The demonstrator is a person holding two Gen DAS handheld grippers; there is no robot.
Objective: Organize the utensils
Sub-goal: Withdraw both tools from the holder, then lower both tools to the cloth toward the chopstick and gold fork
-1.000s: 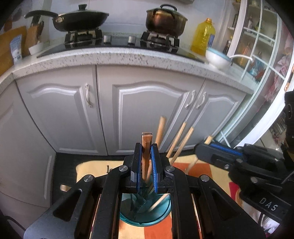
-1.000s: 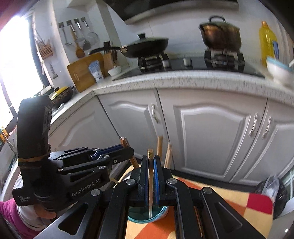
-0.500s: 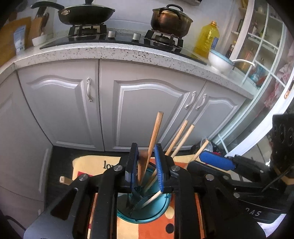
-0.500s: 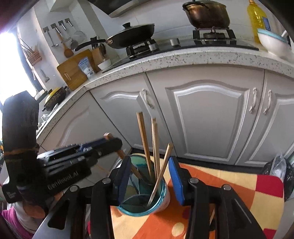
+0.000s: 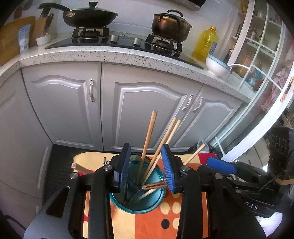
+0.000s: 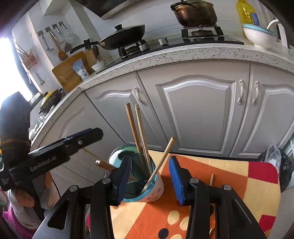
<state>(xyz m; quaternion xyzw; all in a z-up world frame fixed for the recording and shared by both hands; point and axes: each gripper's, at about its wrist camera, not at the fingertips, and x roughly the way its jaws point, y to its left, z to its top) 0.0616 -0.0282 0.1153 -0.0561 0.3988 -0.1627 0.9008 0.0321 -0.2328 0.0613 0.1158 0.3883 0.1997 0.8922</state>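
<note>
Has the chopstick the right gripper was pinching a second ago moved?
Yes. The chopstick dropped from the right gripper into the teal cup, leaning right against its rim.

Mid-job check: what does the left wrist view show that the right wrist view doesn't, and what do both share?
Only the left wrist view: the glass-door cabinet.

Only the right wrist view: wall-hung utensils, a cutting board, and a loose chopstick lying on the cloth.

Both: the teal cup holding chopsticks, the patterned cloth, the wok and the pot.
</note>
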